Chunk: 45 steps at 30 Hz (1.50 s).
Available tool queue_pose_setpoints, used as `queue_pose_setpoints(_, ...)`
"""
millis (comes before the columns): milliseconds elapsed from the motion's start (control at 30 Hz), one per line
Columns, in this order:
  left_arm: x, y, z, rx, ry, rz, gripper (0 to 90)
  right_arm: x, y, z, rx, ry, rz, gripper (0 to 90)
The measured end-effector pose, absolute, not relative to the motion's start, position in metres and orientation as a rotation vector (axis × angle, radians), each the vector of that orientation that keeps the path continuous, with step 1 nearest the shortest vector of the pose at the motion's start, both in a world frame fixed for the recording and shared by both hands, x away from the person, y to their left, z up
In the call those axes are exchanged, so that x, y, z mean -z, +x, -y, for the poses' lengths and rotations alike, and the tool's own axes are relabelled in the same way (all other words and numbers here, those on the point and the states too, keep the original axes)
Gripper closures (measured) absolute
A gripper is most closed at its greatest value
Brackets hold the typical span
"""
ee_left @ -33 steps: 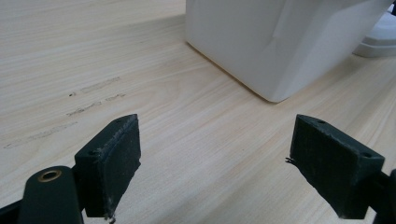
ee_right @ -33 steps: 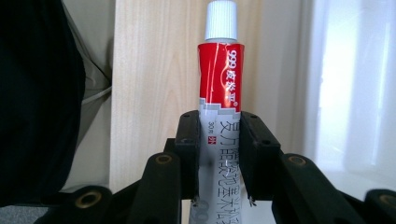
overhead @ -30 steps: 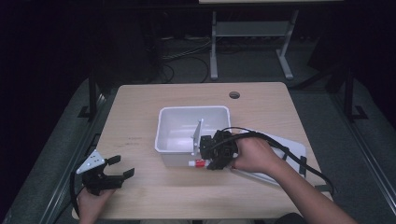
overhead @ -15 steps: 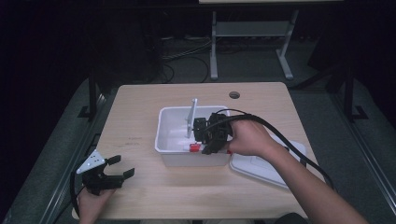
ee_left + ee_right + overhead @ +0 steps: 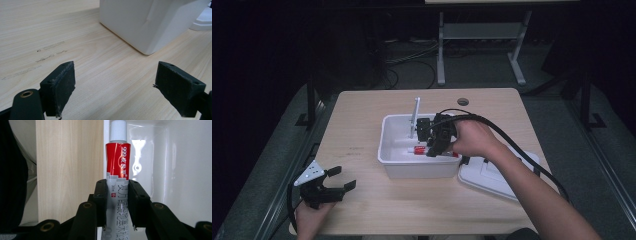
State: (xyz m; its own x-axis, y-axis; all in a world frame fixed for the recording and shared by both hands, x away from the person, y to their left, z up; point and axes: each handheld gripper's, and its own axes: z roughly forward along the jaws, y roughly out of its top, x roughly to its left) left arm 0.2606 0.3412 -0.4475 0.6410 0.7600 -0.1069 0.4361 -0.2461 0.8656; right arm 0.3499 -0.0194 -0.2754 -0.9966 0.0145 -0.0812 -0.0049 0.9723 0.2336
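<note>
The high view looks forward and down from above the person's side, taking in the whole table (image 5: pixel 362 110) from well off. The left gripper view sits low, just above the wood, facing the white bin's (image 5: pixel 140 22) outer wall nearby. The right gripper view looks at close range along a red and grey tube (image 5: pixel 117 170) into that bin (image 5: pixel 397 160), which all three views share

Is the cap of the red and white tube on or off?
On. In the right gripper view a white ribbed cap sits on the end of the tube, which the right tool clamps over the white bin.
</note>
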Motion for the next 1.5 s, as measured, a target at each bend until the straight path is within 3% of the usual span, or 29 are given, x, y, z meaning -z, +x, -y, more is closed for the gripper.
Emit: queue_pose_setpoints(1500,0.447,0.26,-0.344,-0.418,1.884,-0.949,15.5,0.334,0.384,0.008,-0.283,0.084,-3.108,70.2)
